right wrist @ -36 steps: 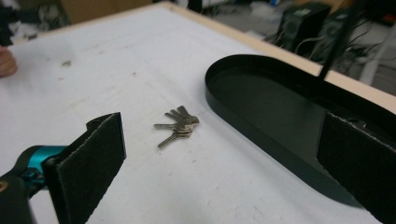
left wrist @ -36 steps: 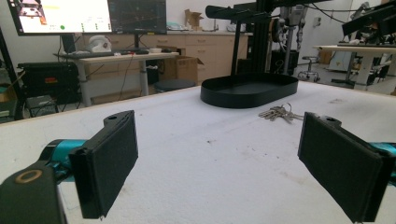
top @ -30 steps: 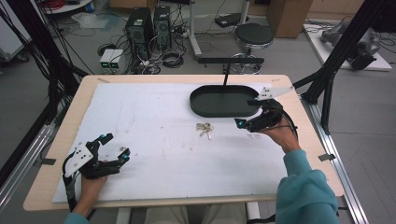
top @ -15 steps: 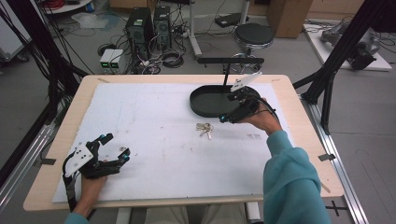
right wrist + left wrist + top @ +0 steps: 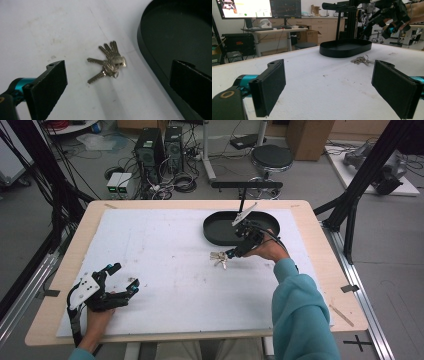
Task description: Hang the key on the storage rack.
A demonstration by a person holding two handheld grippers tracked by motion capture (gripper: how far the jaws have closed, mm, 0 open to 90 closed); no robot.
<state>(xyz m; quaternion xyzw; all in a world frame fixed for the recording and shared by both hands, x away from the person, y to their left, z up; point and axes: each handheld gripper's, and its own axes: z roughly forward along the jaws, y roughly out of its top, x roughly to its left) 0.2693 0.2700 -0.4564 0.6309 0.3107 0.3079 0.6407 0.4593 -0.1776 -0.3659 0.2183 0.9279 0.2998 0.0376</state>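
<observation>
A bunch of silver keys [image 5: 218,258] lies flat on the white mat, just in front of the black oval tray [image 5: 216,231]. My right gripper [image 5: 235,248] hovers open right beside and above the keys, tilted down at them. In the right gripper view the keys [image 5: 108,62] lie between and beyond the wide-apart jaws, with the tray [image 5: 175,37] to their right. My left gripper [image 5: 125,276] rests open near the mat's front left corner, holding nothing. From the left gripper view the keys [image 5: 361,60] and tray [image 5: 345,46] lie far ahead.
The white mat [image 5: 165,250] covers most of the wooden table [image 5: 320,285]. A black stand with a crossbar [image 5: 246,185] rises behind the tray. Black frame posts [image 5: 357,185] flank the table at right and left.
My right gripper has moved left and down from the tray's right end to just over the keys. The left gripper has stayed put.
</observation>
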